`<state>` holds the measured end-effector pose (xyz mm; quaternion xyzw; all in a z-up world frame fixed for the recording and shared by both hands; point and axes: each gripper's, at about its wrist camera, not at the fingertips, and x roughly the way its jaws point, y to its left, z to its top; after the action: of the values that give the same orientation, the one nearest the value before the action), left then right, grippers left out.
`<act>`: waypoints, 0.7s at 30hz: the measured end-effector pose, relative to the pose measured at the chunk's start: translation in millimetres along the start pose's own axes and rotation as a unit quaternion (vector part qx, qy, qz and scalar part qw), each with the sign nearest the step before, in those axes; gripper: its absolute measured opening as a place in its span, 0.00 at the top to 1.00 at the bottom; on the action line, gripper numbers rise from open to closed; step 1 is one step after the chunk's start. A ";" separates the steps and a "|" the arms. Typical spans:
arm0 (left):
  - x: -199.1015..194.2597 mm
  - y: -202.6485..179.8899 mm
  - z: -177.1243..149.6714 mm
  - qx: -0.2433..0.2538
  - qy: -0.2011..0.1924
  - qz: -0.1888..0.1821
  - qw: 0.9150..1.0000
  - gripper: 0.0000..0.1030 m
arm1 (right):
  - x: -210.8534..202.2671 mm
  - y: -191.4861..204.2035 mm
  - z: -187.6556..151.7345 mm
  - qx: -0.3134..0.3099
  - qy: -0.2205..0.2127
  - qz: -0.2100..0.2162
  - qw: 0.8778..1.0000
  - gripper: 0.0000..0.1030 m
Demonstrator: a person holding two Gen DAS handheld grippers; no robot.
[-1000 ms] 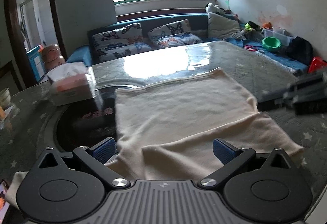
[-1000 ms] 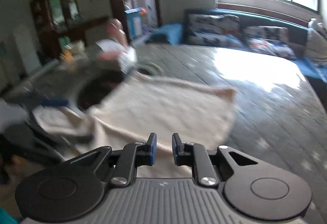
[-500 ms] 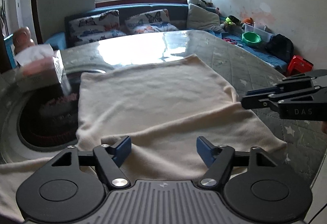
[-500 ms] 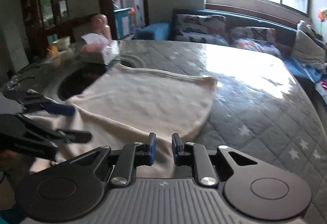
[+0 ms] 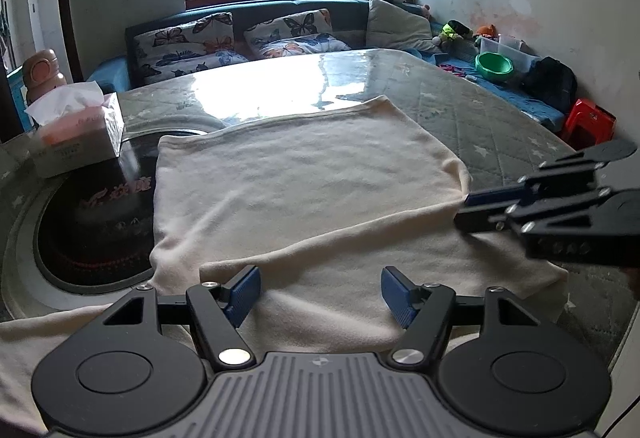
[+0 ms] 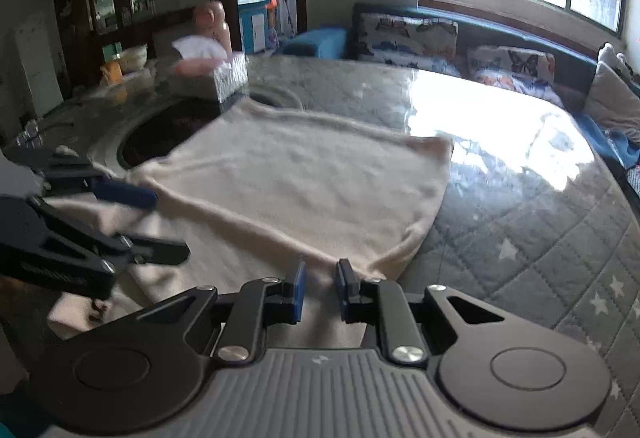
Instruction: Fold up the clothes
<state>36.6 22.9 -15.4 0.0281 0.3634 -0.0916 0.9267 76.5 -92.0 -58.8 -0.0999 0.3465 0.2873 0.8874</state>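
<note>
A cream garment (image 5: 304, 190) lies spread flat on the quilted grey table (image 5: 500, 126), with its near part folded over into a band. My left gripper (image 5: 320, 294) hovers over that near band, jaws open wide, cloth below them but not pinched. The right gripper (image 5: 464, 208) comes in from the right, its tips at the garment's right edge where the fold begins. In the right wrist view the garment (image 6: 296, 190) stretches ahead and my right gripper (image 6: 320, 292) keeps a narrow gap with nothing pressed between the pads. The left gripper (image 6: 160, 224) shows at the left.
A tissue box (image 5: 76, 142) stands at the table's far left beside a round dark inset (image 5: 88, 230) that the garment partly covers. Behind the table runs a blue sofa (image 5: 240, 38) with butterfly cushions. A red stool (image 5: 588, 118) and a green bowl (image 5: 494, 66) sit at the right.
The left jaws have narrowed from their widest and the left gripper has tipped down over the near fold. The right gripper has come in closer to the garment's right edge.
</note>
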 end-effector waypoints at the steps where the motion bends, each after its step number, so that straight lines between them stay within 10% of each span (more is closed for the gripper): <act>1: -0.8 0.1 0.2 0.001 -0.001 0.001 1.000 0.32 | -0.5 1.2 0.2 -0.001 -0.001 -0.001 1.000 0.85; 21: -21.0 29.2 0.5 -0.034 -0.008 0.039 0.999 0.28 | -0.6 52.0 12.5 -0.081 0.004 0.036 0.996 0.82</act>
<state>27.4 54.6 -1.2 0.0098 0.3571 -0.0431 0.9330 52.9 -45.2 -48.0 -0.1599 0.3286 0.3457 0.8643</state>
